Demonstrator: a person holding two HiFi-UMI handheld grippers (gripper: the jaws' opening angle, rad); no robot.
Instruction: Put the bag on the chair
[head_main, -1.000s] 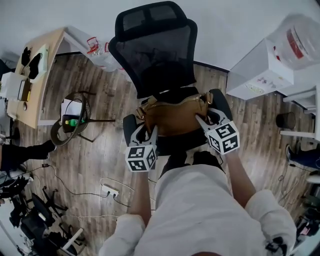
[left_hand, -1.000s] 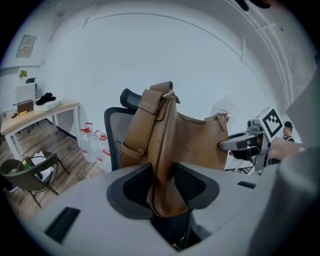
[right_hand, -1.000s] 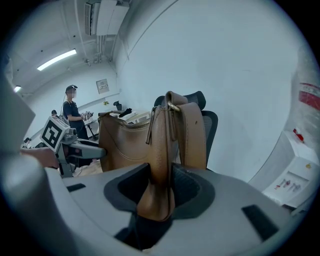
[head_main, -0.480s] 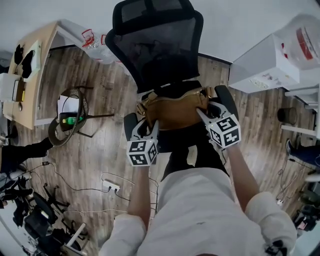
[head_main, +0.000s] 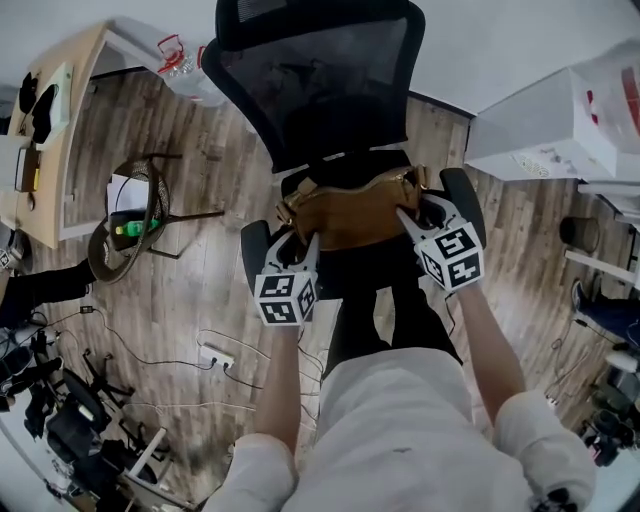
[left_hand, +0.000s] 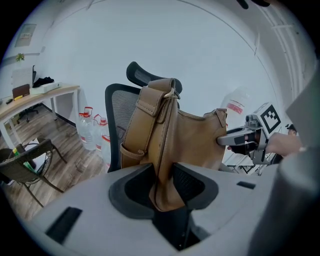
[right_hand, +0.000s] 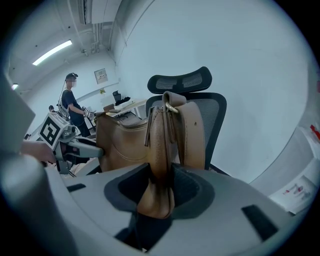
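The left gripper (head_main: 297, 250) is closing on one end of the tan bag (head_main: 350, 212); the right gripper (head_main: 411, 220) clamps the other. The bag hangs over the seat of the chair (head_main: 320, 90), before its backrest. It looks soft and saggy, so 2 end grips suit it.

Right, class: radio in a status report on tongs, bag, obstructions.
Status: left tongs closing on bag; right tongs clamped on it. Bag over chair. Nothing in the way.

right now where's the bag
Head view centre: the bag is over the chair seat, held by the left gripper, jaws closing, and the right gripper.
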